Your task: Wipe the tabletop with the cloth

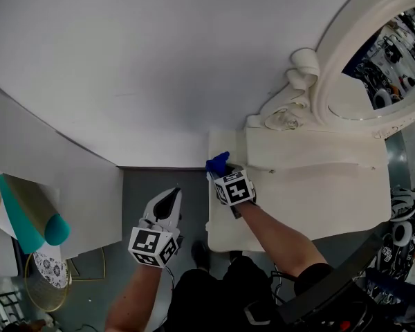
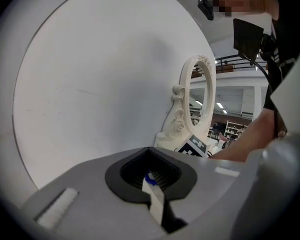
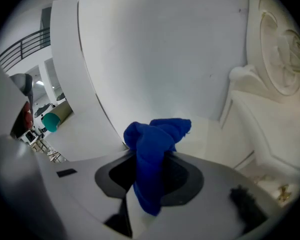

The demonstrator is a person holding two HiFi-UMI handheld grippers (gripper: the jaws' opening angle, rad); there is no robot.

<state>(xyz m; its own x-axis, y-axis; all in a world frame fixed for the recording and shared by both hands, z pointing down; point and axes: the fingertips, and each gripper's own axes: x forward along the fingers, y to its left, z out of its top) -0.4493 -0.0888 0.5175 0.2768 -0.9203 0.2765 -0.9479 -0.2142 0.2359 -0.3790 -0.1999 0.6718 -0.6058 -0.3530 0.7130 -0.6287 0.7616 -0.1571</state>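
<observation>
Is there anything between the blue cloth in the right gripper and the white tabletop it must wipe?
Nothing visible. The right gripper is shut on the blue cloth at the tabletop's left edge, which is bare there. The mirror base stands just to the cloth's right, so it would limit wiping along the back.

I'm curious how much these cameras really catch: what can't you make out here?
Whether the blue cloth touches the tabletop: in the head view the right gripper covers its underside, and the right gripper view shows only its bunched top.
The mirror: cut off by the head view's right edge, and its reflections are too small to read.
The tabletop's near edge: partly hidden under the person's forearm in the head view.
</observation>
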